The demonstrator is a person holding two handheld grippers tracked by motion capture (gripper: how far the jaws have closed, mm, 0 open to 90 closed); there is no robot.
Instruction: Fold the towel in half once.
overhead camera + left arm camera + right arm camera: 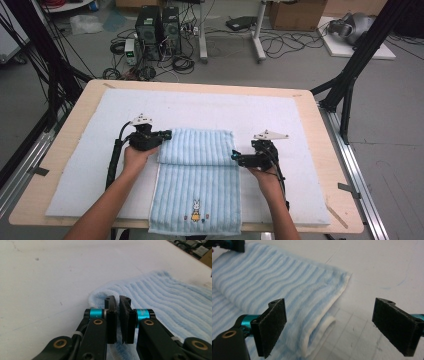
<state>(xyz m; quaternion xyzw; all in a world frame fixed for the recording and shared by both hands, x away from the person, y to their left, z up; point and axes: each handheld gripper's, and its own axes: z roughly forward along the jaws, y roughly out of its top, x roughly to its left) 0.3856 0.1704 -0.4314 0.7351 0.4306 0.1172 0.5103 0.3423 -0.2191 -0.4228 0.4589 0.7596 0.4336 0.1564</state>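
One fold done: light-blue striped terry towel point(197, 175) lies mid-table on white padded mat point(90, 150), far end doubled over. Left gripper point(117, 312) pinched together at fold's edge, right gripper point(329, 327) jaws apart, nothing held. Further folds left.

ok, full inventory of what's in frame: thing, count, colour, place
towel: 1, light blue striped with a small rabbit motif, centre of the mat, far part folded back toward the person
mat: 1, white, covering most of the table
table: 1, light wood, centre of the high view
computer towers: 2, black, on the floor beyond the table
cardboard box: 1, brown, floor at the back
left gripper: 1, black with teal, jaws together at the towel fold's left edge
right gripper: 1, black with teal, jaws wide open at the fold's right edge, nothing between the pads
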